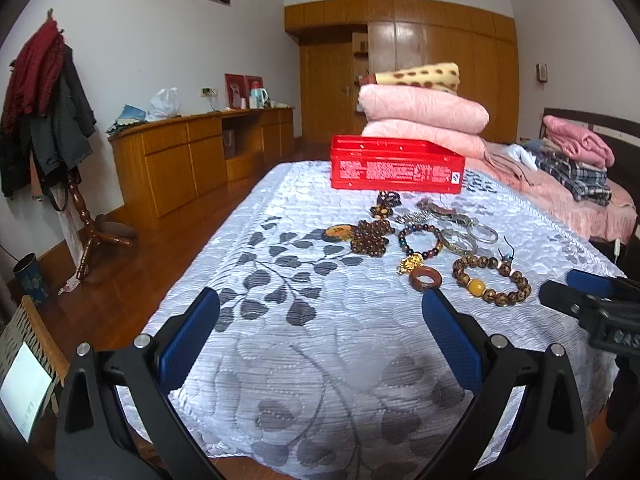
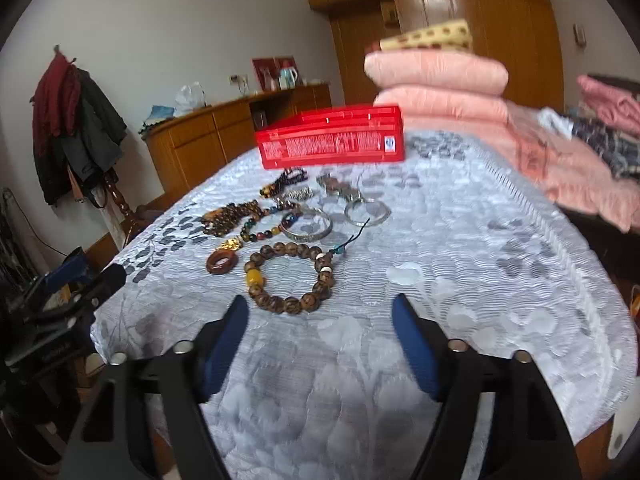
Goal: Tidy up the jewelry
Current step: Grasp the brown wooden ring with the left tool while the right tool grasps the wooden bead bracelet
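Observation:
Jewelry lies in a cluster on the white leaf-patterned bedspread (image 1: 320, 364), in front of a red box (image 1: 396, 168) (image 2: 332, 144). Nearest is a brown bead bracelet with one yellow bead (image 1: 476, 285) (image 2: 292, 305). A wooden ring (image 1: 413, 280) (image 2: 212, 265) lies to its left. Behind them are a multicoloured bead bracelet (image 1: 404, 236), a gold pendant (image 1: 412, 260), a dark bead pile (image 1: 370, 236) and silver bangles (image 1: 460, 246) (image 2: 308, 234). My left gripper (image 1: 320, 304) is open and empty, short of the ring. My right gripper (image 2: 320, 304) is open, with the brown bracelet just ahead of its fingertips.
Folded pink quilts (image 1: 424, 116) are stacked behind the red box. Piled clothes (image 1: 576, 160) lie at the far right of the bed. A wooden cabinet (image 1: 192, 156) and a coat stand (image 1: 48, 100) line the left wall. The bed's front edge drops off just below my grippers.

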Demonstrator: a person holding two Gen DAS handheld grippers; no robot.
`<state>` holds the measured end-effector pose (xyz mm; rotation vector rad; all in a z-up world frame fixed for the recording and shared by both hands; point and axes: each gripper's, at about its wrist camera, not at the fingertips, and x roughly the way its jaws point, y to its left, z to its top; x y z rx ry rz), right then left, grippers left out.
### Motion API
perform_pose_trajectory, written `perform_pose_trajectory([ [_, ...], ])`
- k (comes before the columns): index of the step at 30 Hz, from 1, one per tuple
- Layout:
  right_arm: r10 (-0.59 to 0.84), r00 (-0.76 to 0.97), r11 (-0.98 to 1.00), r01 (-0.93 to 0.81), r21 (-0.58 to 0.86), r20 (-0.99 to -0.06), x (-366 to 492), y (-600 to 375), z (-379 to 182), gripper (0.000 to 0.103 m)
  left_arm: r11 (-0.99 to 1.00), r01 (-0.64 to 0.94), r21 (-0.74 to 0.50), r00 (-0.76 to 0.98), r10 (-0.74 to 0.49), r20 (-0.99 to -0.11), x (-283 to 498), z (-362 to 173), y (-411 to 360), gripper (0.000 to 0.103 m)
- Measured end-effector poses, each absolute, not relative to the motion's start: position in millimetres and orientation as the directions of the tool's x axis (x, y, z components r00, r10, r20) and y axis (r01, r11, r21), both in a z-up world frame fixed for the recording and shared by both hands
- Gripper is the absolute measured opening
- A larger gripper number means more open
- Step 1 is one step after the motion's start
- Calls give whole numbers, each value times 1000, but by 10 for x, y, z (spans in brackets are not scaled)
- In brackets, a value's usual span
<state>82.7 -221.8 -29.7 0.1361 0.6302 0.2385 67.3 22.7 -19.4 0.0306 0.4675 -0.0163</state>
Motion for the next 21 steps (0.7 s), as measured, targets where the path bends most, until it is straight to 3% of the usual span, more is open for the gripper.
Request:
perform_pose_trajectory([
  [6,287,712,957,-191,217,-641,1128,-2203,-336,46,999,50,14,873,-37,-487,854,-206,169,98],
  [13,294,648,956,-198,217,-703,1431,-2154,-357,32,997,78,-6,844,-69,-532,1069,-208,104,98],
  [18,280,626,958,-227,174,-727,1549,-2071,-370,16,995,102,-13,826,-92,-557,1185,-219,25,98],
  [21,279,617,956,-248,155,-736,1562,-2075,-364,13,991,131,-19,811,-118,-573,1238,-224,-63,96],
])
